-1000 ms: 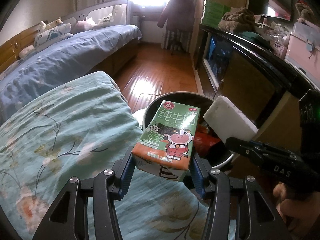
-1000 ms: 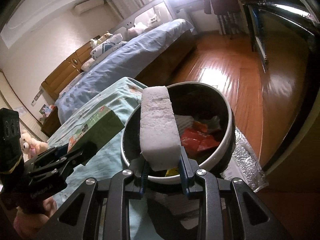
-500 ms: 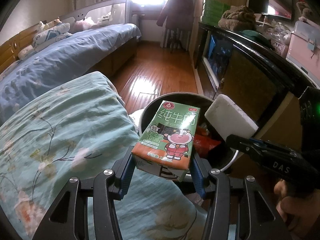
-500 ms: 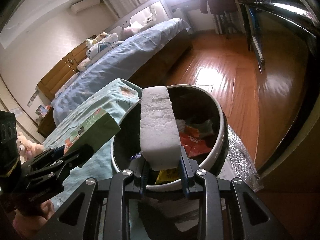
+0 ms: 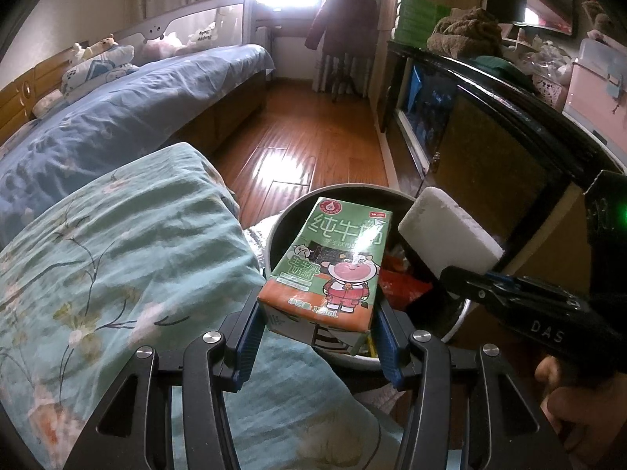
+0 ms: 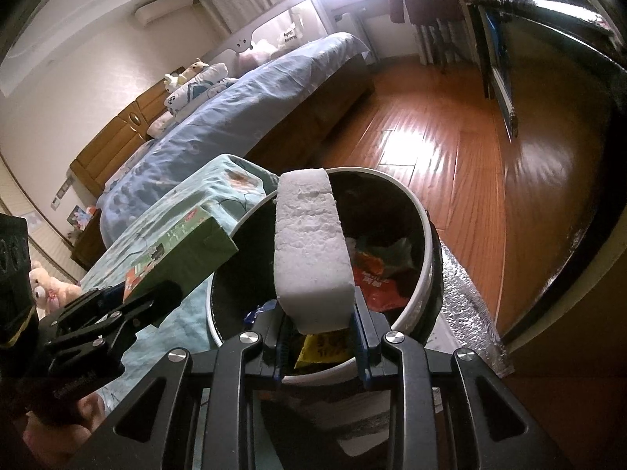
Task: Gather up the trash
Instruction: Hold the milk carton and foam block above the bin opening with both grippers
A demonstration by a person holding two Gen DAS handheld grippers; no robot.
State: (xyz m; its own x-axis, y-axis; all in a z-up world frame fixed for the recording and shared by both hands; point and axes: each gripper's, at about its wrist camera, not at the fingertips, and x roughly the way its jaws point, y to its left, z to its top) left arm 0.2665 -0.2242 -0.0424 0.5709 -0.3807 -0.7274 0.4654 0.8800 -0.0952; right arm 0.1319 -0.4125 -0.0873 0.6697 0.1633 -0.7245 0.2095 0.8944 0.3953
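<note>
While I look along my left gripper (image 5: 317,337), its blue-padded jaws are clamped on the base of a green milk carton (image 5: 333,266), which leans away from me toward twelve o'clock, its top edge over the rim of the trash bin (image 5: 274,235). The carton's printed face — a cartoon cow in red, white characters above — is turned up to the camera. At two o'clock from the carton sits the white foam block (image 5: 446,231), pinched at its near end by my right gripper (image 5: 462,278), whose black body runs off toward four o'clock with a hand just visible behind it. From the right wrist view, that right gripper (image 6: 319,333) has its jaws closed on the lower end of the foam block (image 6: 309,250), which stands nearly upright and reaches over the open bin (image 6: 427,235) at twelve o'clock. Inside the bin I can see red and orange wrappers (image 6: 376,278) and a yellow packet (image 6: 321,348) near the front wall. The carton (image 6: 180,250) shows at nine o'clock, held above the teal floral bedspread (image 6: 172,211), its far corner just at the bin's rim. Silver foil matting (image 6: 466,313) lies on the wooden floor (image 6: 431,125) at the bin's three o'clock side.
</note>
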